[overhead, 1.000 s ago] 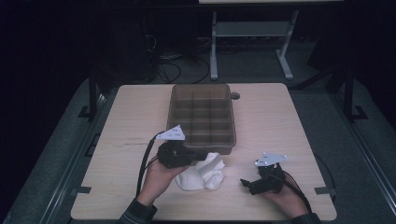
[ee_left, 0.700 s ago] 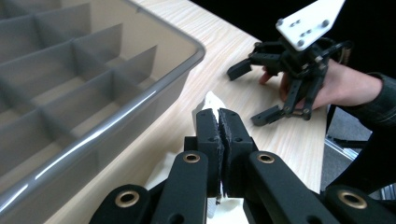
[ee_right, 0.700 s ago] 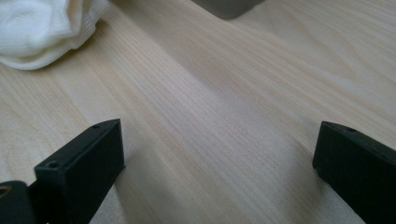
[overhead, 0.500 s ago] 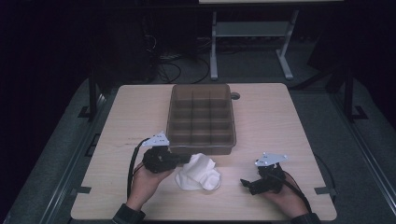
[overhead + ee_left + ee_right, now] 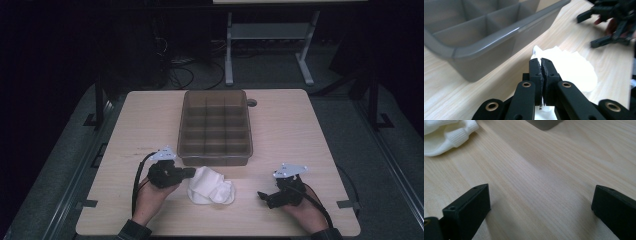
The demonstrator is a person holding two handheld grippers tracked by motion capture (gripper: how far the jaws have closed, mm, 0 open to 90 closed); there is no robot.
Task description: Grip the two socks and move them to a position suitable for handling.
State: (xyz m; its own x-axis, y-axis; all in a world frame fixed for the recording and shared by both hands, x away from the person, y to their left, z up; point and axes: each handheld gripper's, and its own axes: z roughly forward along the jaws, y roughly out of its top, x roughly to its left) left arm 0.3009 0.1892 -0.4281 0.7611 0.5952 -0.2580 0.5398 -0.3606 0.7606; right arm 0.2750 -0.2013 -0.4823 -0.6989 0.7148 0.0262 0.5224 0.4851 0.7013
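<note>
Left gripper (image 5: 541, 65) jaws clamped on crumpled white ribbed cloth (image 5: 211, 186), likely to drag or lift it; cloth lies on pale wooden counter (image 5: 300, 130) just beside grey divided plastic tray (image 5: 215, 128); right gripper (image 5: 267, 196) jaws apart, idle nearby

A pale wooden table (image 5: 290, 125) carries a grey compartment tray (image 5: 215, 127) and a crumpled white cloth (image 5: 211, 186).
</note>
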